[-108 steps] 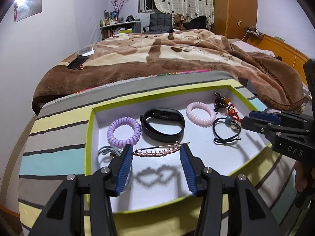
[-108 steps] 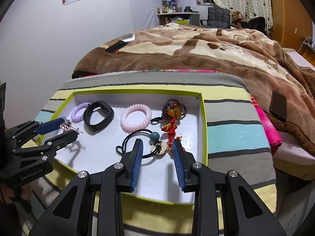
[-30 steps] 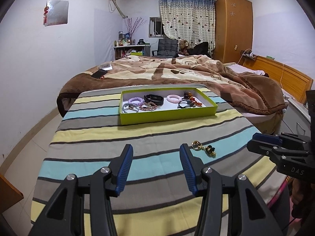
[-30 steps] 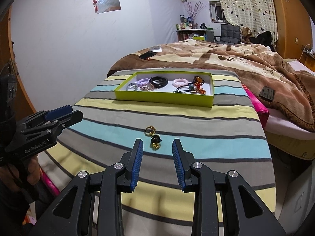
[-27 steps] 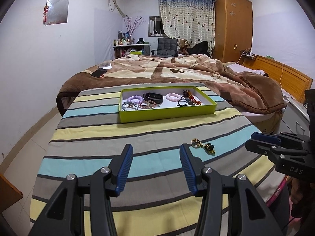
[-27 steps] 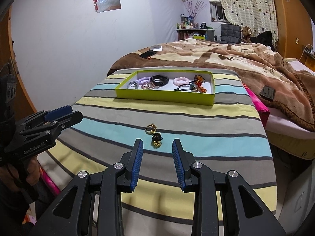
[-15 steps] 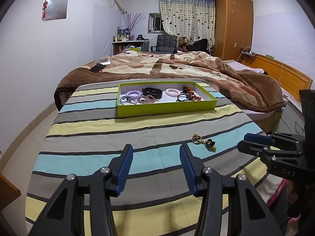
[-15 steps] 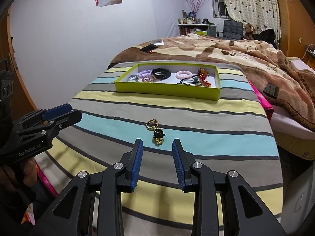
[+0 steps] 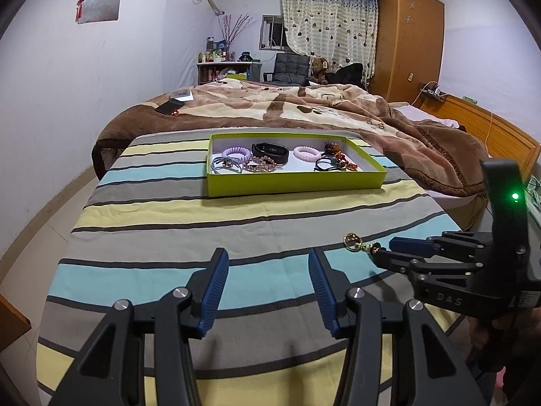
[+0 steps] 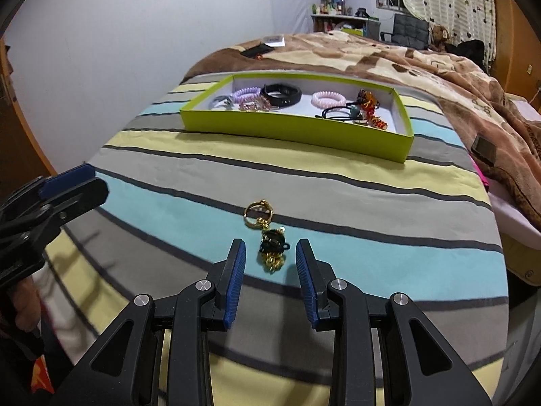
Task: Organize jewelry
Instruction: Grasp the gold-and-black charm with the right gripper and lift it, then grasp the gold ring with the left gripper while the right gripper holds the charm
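Right wrist view: striped cloth (image 10: 338, 182) covers the bench; bed (image 10: 389, 57) behind.
Tray (image 10: 297, 132): green, far side, holding hair ties.
Charm (image 10: 267, 237): on the teal stripe.
Right gripper (image 10: 268, 264): angled down, jaws open around the charm's near end, not touching.
Left gripper (image 9: 267, 280): jaws open, empty.

Around me I see pale lilac-white walls (image 9: 61, 77) and a beige tiled floor (image 9: 44, 223). A tall orange wooden wardrobe (image 9: 407, 40) stands beside a window with a heart-patterned cream curtain (image 9: 329, 30). A black padded chair (image 9: 291, 67) stands near a cluttered white shelf (image 9: 225, 66). A fluffy brown blanket (image 9: 304, 108) covers the bed with an orange wooden headboard (image 9: 490, 132).
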Available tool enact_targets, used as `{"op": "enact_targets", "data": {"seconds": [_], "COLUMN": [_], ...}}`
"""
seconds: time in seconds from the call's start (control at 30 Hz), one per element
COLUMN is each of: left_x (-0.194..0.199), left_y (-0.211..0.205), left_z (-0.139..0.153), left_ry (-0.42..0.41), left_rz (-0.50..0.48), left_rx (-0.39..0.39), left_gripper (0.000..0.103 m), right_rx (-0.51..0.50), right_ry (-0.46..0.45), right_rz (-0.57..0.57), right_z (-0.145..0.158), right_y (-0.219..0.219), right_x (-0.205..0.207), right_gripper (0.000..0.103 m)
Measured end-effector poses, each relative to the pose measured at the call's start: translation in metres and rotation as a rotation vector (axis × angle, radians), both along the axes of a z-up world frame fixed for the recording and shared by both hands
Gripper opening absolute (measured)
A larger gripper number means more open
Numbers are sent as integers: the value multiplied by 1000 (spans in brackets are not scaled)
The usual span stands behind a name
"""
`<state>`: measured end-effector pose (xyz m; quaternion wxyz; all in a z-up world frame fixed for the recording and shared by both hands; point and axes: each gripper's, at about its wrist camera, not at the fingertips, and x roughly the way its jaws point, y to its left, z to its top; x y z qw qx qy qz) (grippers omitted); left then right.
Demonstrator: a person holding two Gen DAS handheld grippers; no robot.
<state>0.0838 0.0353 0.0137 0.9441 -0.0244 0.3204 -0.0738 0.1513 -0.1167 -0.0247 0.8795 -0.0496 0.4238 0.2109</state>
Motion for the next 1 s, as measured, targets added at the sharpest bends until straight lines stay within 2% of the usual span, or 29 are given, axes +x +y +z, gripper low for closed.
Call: {"op": "enact_targets", "data": {"seconds": [0.13, 0.23, 0.63, 1.0], "left_x": [5, 9, 34, 60], "left_y": [0, -2, -34, -79], "left_z": [-2, -3, -9, -27], "left_ry": [9, 17, 69, 176], "left_rz": [-2, -8, -100, -182], "left_rx": [-3, -8, -22, 25], "left_gripper": [51, 51, 51, 51], "right_rx": [-23, -32, 47, 97], "right_ry": [15, 10, -27, -27], "right_rz": [2, 10, -60, -116], "right_z": [-4, -5, 11, 13], "right_y": [3, 4, -28, -58], "right_x": [5, 3, -2, -1], "right_gripper": [32, 18, 17, 17]}}
